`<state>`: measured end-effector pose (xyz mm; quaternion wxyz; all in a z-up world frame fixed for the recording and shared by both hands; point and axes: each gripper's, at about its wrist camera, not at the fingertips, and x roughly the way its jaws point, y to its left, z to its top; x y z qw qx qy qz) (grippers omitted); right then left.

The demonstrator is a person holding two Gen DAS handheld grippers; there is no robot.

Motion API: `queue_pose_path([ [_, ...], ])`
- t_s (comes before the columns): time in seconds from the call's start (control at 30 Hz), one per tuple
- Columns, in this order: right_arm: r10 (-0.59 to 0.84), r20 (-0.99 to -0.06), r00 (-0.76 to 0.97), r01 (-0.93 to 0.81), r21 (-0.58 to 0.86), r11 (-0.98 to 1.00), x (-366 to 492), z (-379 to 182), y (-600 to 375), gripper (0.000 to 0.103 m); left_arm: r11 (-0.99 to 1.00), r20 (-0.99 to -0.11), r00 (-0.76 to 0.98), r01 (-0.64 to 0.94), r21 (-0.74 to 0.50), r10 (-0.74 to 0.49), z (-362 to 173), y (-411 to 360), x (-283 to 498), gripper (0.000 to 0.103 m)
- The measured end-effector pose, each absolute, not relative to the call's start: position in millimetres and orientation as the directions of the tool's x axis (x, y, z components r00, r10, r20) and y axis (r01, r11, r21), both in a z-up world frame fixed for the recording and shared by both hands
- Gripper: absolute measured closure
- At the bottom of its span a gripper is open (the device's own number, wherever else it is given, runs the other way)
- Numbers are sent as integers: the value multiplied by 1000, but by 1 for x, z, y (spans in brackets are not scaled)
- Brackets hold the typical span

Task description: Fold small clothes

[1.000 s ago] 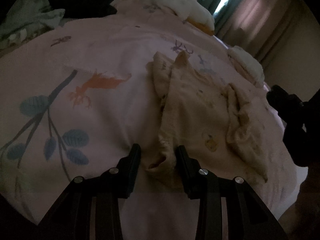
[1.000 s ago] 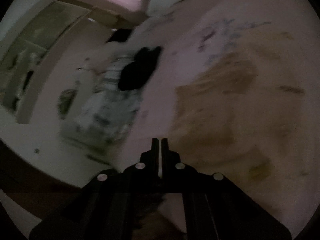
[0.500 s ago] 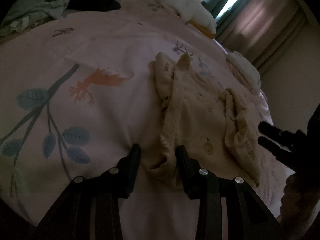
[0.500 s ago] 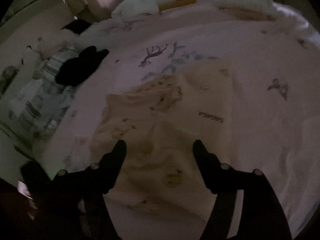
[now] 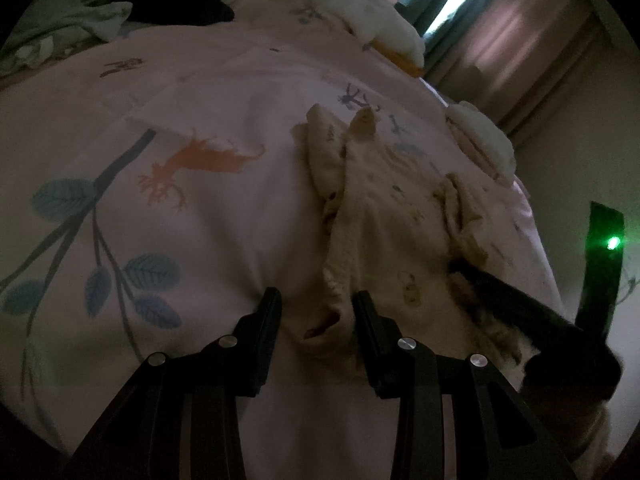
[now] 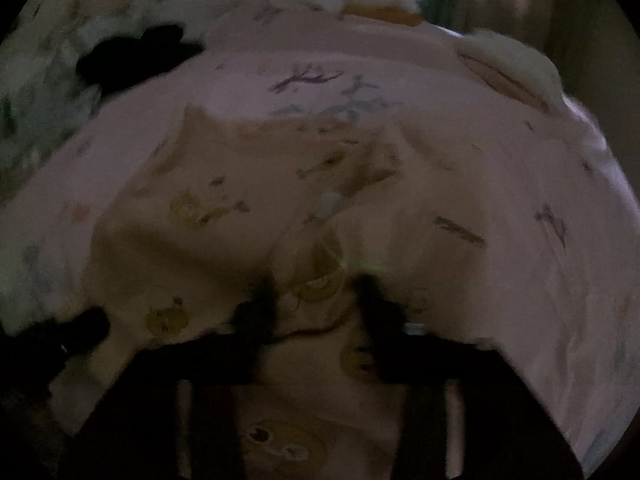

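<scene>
Left wrist view shows the left gripper [image 5: 316, 312] where it was a second ago, its jaws part open around a bunched corner of the cream garment [image 5: 384, 216], which lies spread on the pink printed bedcover [image 5: 224, 216]; whether the pads actually press the cloth I cannot tell. What differs is at the right: the right gripper [image 5: 460, 270], earlier hovering off the bed's edge, now has its fingertips down on the garment's near right part, and a green light [image 5: 612, 243] glows on its body. Right wrist view, blurred, has that gripper's jaws just closing from a wide spread, with printed cream cloth between them [image 6: 316, 292]; a firm pinch is not clear.
</scene>
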<state>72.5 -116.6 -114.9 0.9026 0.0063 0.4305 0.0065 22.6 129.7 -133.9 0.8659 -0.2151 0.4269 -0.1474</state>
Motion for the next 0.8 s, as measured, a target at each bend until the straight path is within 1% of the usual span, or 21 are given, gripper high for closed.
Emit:
queue_pose_path([
  [0.03,61,-777,627,16,91,996,74,-112,-128,88,862,-674,592,70,-503,-442,-134,130,23,65],
  [0.1,221,-758,613,54,319,946,77,-111,-160,91,857,-670,592,69,-511,-448,-135,132,23,65],
  [0.17,330,-731,598,95,473,876,81,-113,-189,92,854,-666,594,71,-515,-451,-135,132,22,65],
  [0.2,383,-707,595,102,539,836,81,-114,-199,92,853,-664,595,72,-517,-453,-136,132,22,65],
  [0.27,496,-616,612,90,677,730,79,-112,-214,92,853,-661,599,72,-518,-452,-136,132,21,65],
  [0.3,525,-579,624,85,718,691,75,-110,-217,91,854,-661,601,72,-515,-449,-136,131,21,65],
  [0.37,562,-532,634,55,756,653,75,-101,-217,91,859,-666,600,72,-507,-443,-135,129,20,65],
  [0.43,578,-519,630,25,758,652,74,-95,-211,91,859,-668,599,69,-508,-443,-135,129,21,65],
  [0.5,638,-472,608,-14,797,604,75,-93,-202,91,852,-664,598,64,-519,-449,-135,130,21,65],
  [0.53,682,-434,589,-40,826,562,77,-93,-196,91,849,-662,598,62,-524,-452,-135,130,22,65],
  [0.6,727,-397,560,-73,851,521,79,-90,-182,91,844,-659,595,60,-533,-459,-134,131,22,65],
  [0.7,745,-436,505,-142,809,570,82,-85,-144,91,839,-658,592,61,-540,-466,-134,131,23,65],
  [0.77,745,-478,465,-153,786,599,82,-94,-123,91,836,-653,592,64,-546,-472,-134,132,23,65],
  [0.8,754,-478,450,-148,793,591,84,-98,-120,91,834,-651,593,64,-549,-474,-134,133,23,65],
])
